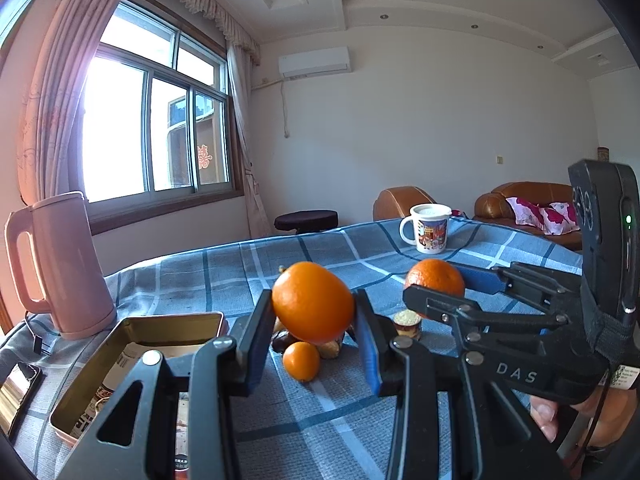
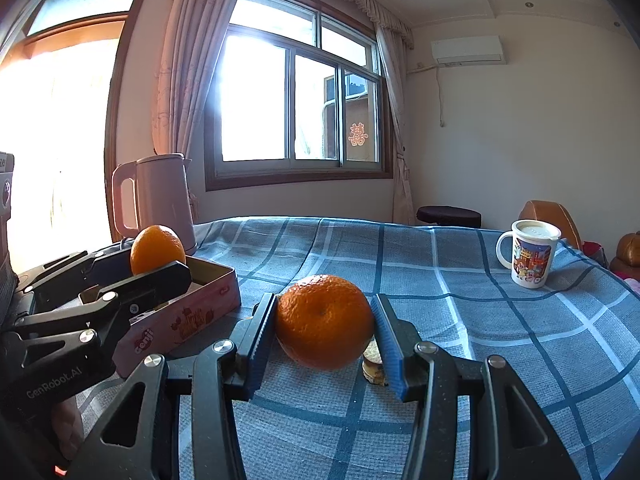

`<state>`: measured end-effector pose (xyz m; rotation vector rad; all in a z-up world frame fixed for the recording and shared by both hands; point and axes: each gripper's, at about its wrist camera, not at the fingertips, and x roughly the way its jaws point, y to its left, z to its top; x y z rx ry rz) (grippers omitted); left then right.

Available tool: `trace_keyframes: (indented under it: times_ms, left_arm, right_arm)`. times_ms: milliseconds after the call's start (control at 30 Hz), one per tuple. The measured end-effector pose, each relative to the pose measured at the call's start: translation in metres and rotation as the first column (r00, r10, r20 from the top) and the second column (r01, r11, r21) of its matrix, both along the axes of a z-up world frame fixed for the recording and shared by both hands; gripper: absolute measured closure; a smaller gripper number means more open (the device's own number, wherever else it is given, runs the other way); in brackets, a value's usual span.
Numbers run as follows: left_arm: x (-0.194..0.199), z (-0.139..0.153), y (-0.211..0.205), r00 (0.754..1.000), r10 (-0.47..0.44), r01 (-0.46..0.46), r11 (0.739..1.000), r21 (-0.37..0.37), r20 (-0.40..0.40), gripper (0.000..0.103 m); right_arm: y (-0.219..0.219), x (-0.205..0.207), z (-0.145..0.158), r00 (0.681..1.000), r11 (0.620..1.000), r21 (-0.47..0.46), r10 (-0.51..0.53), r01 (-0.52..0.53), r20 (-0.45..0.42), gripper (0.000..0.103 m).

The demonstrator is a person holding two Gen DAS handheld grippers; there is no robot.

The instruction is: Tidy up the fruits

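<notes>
Blue checked tablecloth (image 2: 460,280) bare toward its far edge, pink kettle (image 1: 60,264) by the open tin (image 1: 132,344) holding printed packets, lidded mug (image 2: 528,256), left gripper (image 1: 312,320) clamping an oval orange (image 1: 314,302) above small fruits (image 1: 302,360), right gripper (image 2: 324,332) clamping a round orange (image 2: 324,322).

Two oranges were held off the checked worktop (image 1: 248,256): an oval, smooth orange (image 1: 313,302) and a rounder, dimpled orange (image 2: 324,322). A small kumquat (image 1: 301,361) lay below on the cloth, beside the open tin (image 1: 136,324).
</notes>
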<state>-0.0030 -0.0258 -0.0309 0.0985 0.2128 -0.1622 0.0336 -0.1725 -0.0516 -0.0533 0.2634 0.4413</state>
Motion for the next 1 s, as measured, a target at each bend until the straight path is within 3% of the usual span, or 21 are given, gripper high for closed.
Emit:
trace_keyframes:
  times_ms: [300, 1000]
  left_arm:
    - [-0.002, 0.004, 0.011, 0.999, 0.038, -0.038, 0.999, -0.001, 0.011, 0.063]
    - [-0.003, 0.016, 0.066, 0.984, 0.178, -0.178, 0.984, -0.025, 0.002, 0.063]
  right_arm:
    - [0.003, 0.003, 0.0, 1.0, 1.0, -0.005, 0.013, -0.013, -0.017, 0.053]
    - [0.057, 0.005, 0.021, 0.983, 0.983, -0.025, 0.179, -0.181, -0.043, 0.053]
